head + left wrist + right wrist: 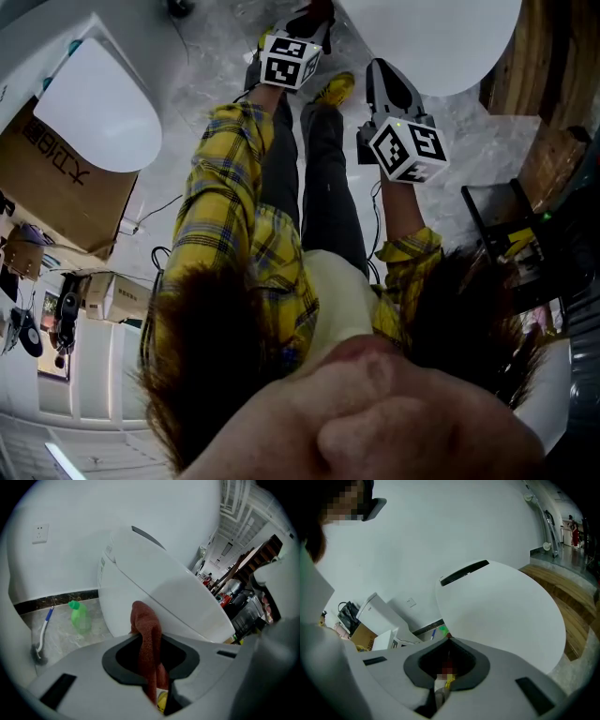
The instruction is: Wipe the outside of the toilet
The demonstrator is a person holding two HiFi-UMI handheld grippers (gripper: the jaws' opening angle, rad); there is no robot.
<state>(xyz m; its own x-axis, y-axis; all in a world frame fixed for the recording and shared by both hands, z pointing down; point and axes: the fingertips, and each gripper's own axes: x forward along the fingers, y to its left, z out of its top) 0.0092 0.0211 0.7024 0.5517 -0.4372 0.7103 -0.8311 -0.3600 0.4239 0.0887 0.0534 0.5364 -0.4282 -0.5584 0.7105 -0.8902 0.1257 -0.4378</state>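
A bathroom-like test space (two toilets (98, 108) share one marble floor (216, 56)): toilet brush (41, 637), green bottle (79, 617), cardboard box (56, 178).

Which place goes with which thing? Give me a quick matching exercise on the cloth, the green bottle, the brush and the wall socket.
Things:
1. cloth
2. green bottle
3. brush
4. wall socket

Places:
A. on the floor, farthest left
B. high on the white wall
C. clamped in the left gripper
D. on the floor beside the toilet

Pairs: 1-C, 2-D, 3-A, 4-B.
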